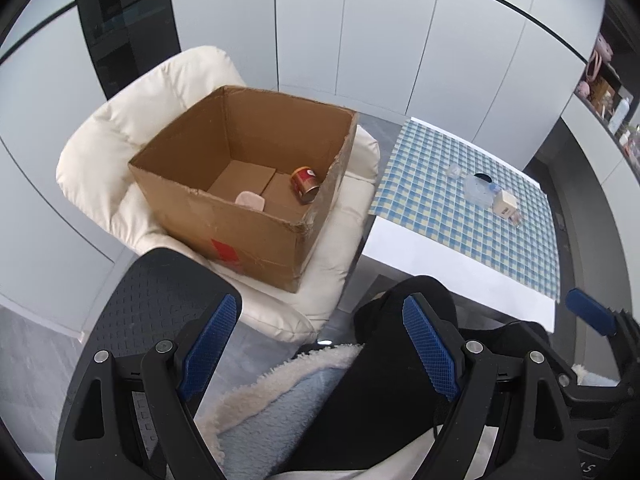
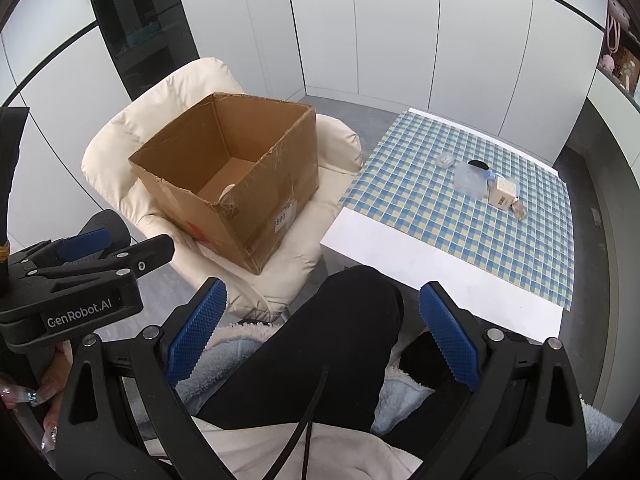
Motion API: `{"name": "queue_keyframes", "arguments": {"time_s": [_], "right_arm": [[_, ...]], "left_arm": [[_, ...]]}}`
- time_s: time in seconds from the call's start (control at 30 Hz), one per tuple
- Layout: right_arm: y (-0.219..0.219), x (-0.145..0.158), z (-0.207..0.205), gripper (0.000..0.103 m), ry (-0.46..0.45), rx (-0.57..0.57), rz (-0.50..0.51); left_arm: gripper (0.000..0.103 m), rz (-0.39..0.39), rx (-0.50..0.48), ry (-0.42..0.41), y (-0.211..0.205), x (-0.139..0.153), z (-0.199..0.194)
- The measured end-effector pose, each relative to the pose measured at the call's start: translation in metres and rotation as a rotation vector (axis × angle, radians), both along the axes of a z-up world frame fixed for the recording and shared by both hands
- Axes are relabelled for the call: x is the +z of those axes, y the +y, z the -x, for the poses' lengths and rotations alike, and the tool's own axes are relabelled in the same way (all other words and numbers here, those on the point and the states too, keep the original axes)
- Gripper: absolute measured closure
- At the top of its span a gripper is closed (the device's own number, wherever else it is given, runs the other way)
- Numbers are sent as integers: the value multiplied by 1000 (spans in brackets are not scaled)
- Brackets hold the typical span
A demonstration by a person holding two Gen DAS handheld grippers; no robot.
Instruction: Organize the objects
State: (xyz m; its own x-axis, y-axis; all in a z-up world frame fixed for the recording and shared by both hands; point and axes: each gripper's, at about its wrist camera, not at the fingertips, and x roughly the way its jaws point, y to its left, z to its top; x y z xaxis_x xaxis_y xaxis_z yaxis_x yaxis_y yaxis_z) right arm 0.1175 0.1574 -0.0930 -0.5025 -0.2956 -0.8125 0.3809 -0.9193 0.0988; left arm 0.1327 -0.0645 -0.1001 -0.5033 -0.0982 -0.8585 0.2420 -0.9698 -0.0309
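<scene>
both tongs gape wide and hold nothing, left gripper [image 1: 320, 344] and right gripper [image 2: 322, 332] over her lap. a red can [image 1: 305, 185] lies inside the cardboard box [image 1: 224, 224] on the cream chair [image 1: 100, 160]; small items [image 1: 490, 198] sit on the checked table [image 1: 460, 240].

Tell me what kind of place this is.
Probably a room in a home: a cushioned cream chair holding a cardboard box, a small table with a blue checked cloth, and plain white cabinet fronts behind.

Matt cardboard box [image 1: 248, 216], glossy tin can [image 1: 305, 185], quilted cushion [image 1: 120, 128]
</scene>
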Motion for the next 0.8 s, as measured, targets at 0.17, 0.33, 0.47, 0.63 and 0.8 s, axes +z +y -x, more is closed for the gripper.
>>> {"name": "queue_keyframes", "arguments": {"time_s": [0.17,0.33,0.47,0.63,0.8], "right_arm": [[5,0,1,4,11,-17,-4],[10,0,2,4,9,-29,1],[13,1,2,4,12,-35,0],[19,1,5,4,11,-53,0],[31,3,8,4,21,-82,-1]], "left_arm": [[17,-4,-13,12,6,1,1],[17,15,-19,21,11,3,1],[16,17,-25,31,16,6,4],[17,6,-38,36,23,8,10],[17,10,-66,41,37,9,18]]}}
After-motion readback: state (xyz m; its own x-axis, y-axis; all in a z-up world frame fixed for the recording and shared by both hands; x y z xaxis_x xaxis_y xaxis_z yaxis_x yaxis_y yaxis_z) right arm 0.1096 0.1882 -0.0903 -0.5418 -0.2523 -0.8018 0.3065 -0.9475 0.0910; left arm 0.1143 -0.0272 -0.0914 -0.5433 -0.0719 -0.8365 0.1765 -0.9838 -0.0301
